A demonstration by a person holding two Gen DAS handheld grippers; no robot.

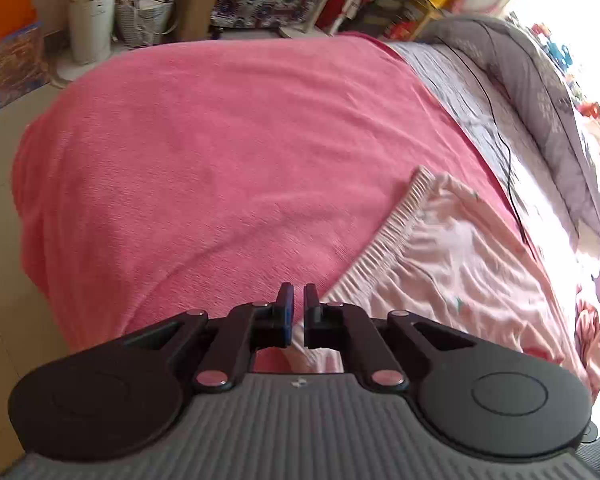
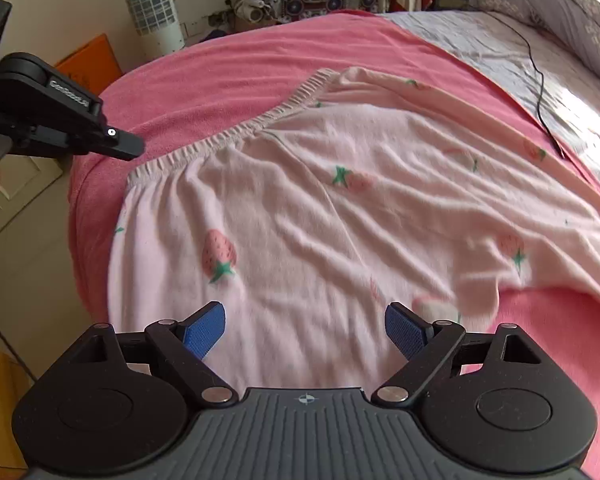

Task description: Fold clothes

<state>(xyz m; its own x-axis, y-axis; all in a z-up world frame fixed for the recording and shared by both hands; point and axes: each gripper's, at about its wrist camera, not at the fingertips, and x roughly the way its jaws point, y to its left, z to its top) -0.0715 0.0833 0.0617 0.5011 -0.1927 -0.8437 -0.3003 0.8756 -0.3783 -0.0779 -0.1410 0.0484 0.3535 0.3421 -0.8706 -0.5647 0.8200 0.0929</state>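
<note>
The shorts (image 2: 340, 208), pale pink with a strawberry print, lie spread on the pink blanket (image 1: 204, 152) that covers the near part of the bed, with the gathered waistband (image 2: 228, 132) toward the far left and the cloth wrinkled but lying largely spread out. No fold line shows in either view, though the lower edge is hidden behind the right gripper (image 2: 305, 330). That gripper hovers over the near part of the shorts with its blue pads spread wide and nothing between them. The left gripper (image 1: 298, 312) sits off the waistband's near end, over the blanket beside the garment's edge; its jaws stand nearly together with only a thin gap, and no cloth can be seen pinched in it. A black cable (image 2: 540, 80) trails across the grey sheet beyond, clear of the work.

The scene fits either a garment laid flat ready for a fold, or one just smoothed out between folds; the pictures do not settle which. Any fold from here would call for a grip on two corners of one edge, with both sides lifted evenly so the thin cloth does not bunch
</note>
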